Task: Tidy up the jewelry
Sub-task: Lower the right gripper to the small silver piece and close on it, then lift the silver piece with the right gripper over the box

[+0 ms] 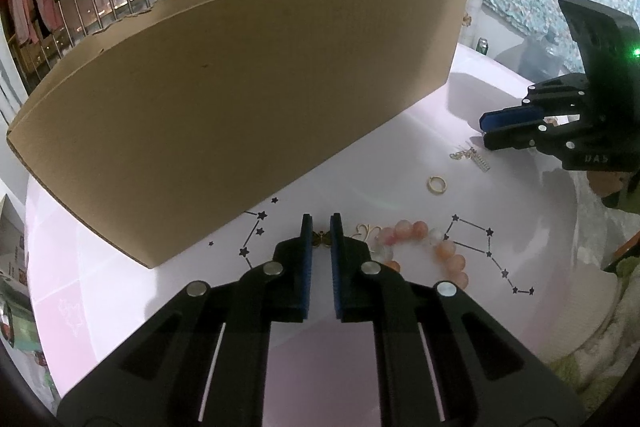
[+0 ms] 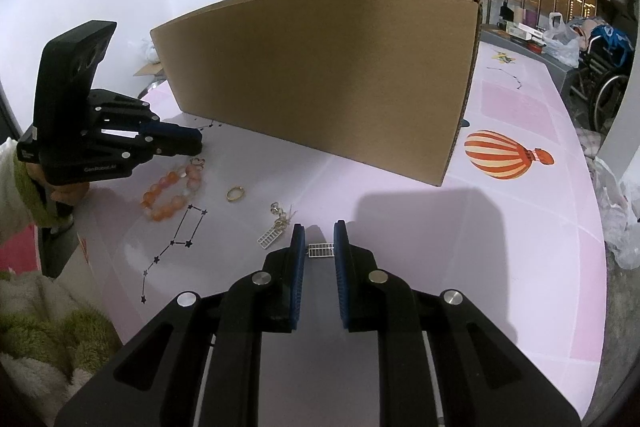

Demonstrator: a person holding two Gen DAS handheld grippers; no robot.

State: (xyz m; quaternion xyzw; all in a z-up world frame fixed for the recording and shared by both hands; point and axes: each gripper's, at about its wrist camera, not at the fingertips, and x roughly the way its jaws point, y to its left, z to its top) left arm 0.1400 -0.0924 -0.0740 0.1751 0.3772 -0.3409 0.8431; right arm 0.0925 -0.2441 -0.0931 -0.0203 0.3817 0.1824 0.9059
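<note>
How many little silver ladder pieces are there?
2. One ladder piece sits between the right tongs. The other lies on the table just left of them, joined to a gold clasp. The box may hide more.

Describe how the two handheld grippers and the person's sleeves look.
Both grippers, left and right, are matte black plastic with slotted arms, round silver pivot pins and ribbed blue finger pads. Seen from the side, each carries an upright black camera block; the right one's shows a green light. White lettering marks the bodies. The sleeve is fluffy, green and cream.
</note>
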